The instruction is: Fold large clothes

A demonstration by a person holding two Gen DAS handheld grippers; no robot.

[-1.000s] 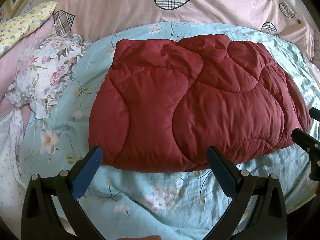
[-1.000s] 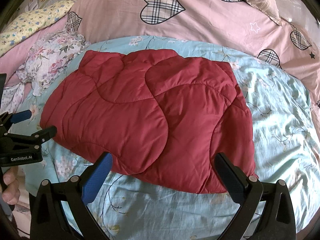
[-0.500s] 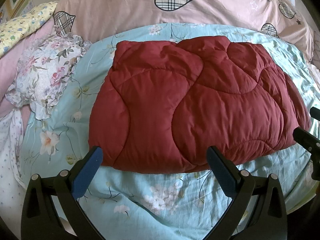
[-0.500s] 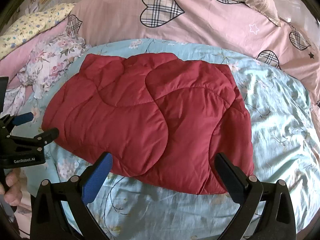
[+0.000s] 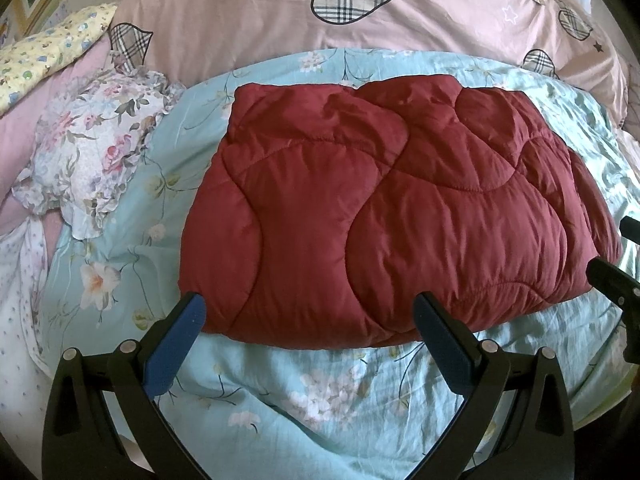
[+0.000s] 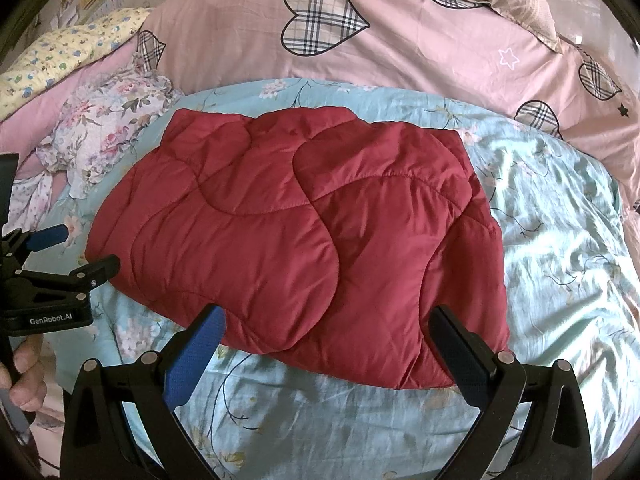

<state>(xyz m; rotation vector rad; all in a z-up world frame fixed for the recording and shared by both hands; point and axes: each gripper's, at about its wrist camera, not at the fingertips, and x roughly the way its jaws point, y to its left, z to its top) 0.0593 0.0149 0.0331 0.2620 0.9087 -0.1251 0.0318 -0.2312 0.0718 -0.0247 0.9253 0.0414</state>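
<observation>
Both tools are hanging open and empty over the near side of the bed: the left tool (image 5: 308, 320) and the right tool (image 6: 326, 330), each with its blue-padded fingers spread wide. Just ahead of them the red quilted jacket (image 5: 392, 216) is lying as a puffy folded slab on the blue floral sheet (image 5: 320, 392), its near edge between each tool's fingers. It is looking soft, light, springy and a little slick, so pinching the thick near hem or corners deep seems wisest. Beyond, a pink heart-print duvet (image 6: 400, 40) is lying bunched.
</observation>
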